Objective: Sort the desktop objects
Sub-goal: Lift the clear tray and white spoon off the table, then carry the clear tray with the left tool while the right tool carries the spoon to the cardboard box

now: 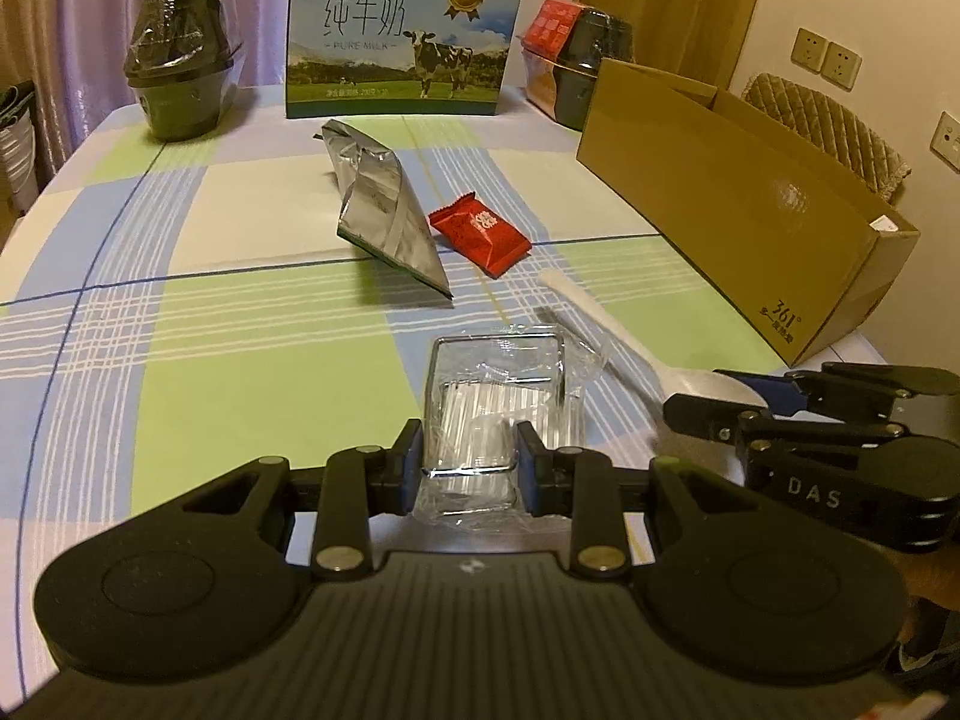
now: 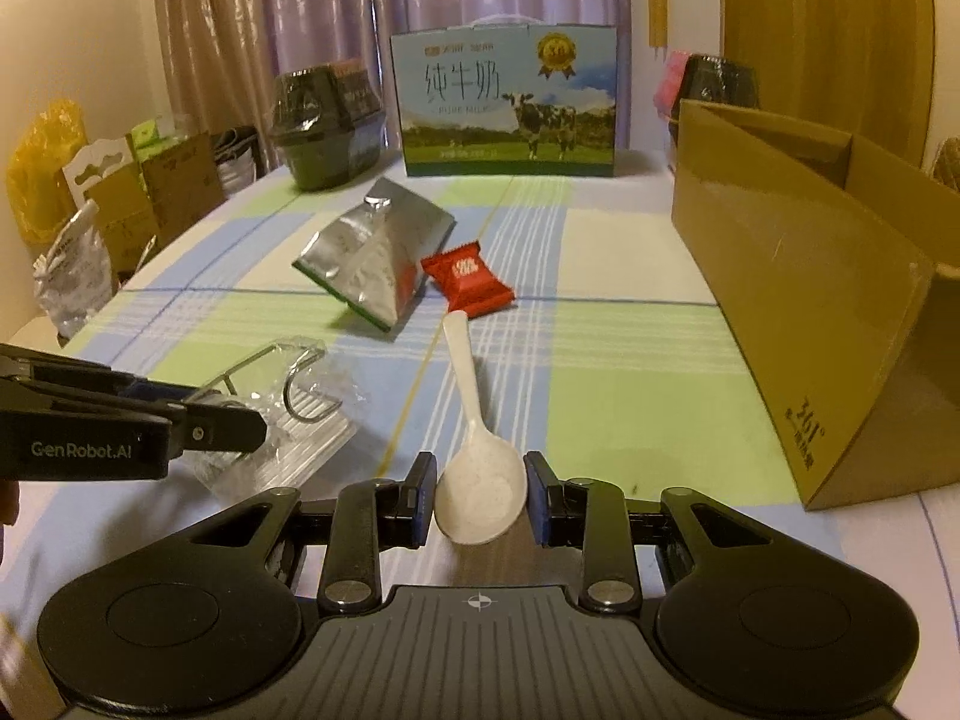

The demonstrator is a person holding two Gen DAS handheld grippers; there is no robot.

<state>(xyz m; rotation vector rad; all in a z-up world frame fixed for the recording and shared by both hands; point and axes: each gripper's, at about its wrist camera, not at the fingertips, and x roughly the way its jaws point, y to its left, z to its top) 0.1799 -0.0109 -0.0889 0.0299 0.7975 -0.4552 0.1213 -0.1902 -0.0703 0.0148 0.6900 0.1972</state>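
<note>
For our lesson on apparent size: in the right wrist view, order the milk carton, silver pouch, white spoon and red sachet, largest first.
1. Blue-and-green cardboard milk carton
2. Crumpled silver foil pouch
3. White plastic spoon, though nearness to the camera enlarges it
4. Red foil sachet

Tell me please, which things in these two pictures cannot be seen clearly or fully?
- Inside of the cardboard box: both views, hidden by its own wall.
- Dark containers at the far right: left wrist view, partly behind the box.
- Clear plastic holder: contents unclear through crinkled wrap.
- Spoon bowl: left wrist view, covered by the right gripper.
</note>
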